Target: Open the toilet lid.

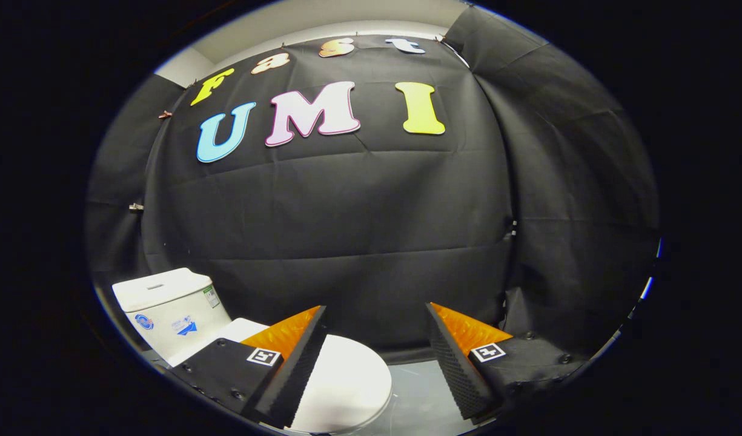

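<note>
A white toilet stands low to the left, its lid lying flat and closed over the bowl. Behind the lid rises the white tank with stickers on its front and side. My gripper hangs open above the toilet, its two fingers spread wide with nothing between them. The left finger overlaps the near part of the lid in the view; the right finger sits off to the lid's right, over the floor. Whether the left finger touches the lid cannot be told.
Black cloth walls close the booth behind the toilet and to the right. A grey floor runs between the toilet and the back cloth, beneath the right finger.
</note>
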{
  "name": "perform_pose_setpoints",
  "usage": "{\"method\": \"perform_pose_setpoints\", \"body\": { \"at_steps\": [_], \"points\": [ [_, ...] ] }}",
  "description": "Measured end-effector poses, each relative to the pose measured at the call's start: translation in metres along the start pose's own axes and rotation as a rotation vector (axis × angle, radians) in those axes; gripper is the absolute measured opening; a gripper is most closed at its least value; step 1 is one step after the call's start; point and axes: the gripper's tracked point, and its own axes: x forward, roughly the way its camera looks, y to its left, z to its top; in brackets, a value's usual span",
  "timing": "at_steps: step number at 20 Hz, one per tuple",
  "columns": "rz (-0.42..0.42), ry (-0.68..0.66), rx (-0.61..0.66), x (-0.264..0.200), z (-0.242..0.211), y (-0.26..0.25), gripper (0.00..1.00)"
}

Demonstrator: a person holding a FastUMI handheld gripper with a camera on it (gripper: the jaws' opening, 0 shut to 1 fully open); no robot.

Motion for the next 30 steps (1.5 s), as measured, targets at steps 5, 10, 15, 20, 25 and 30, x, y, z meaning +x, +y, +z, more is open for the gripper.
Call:
{"method": "perform_pose_setpoints", "body": {
  "at_steps": [5,10,15,20,25,30],
  "points": [
    [0.024,0.01,-0.007,-0.003,0.002,0.004,0.98],
    [0.056,0.054,0.018,-0.008,0.015,0.009,0.98],
    [0.063,0.166,0.01,-0.02,-0.03,-0.007,0.98],
    [0.048,0.366,0.109,-0.044,-0.112,-0.021,0.98],
    [0.057,0.587,0.305,-0.079,-0.182,-0.015,0.98],
    [0.033,0.659,0.478,-0.091,-0.204,-0.021,0.96]
  ]
}}
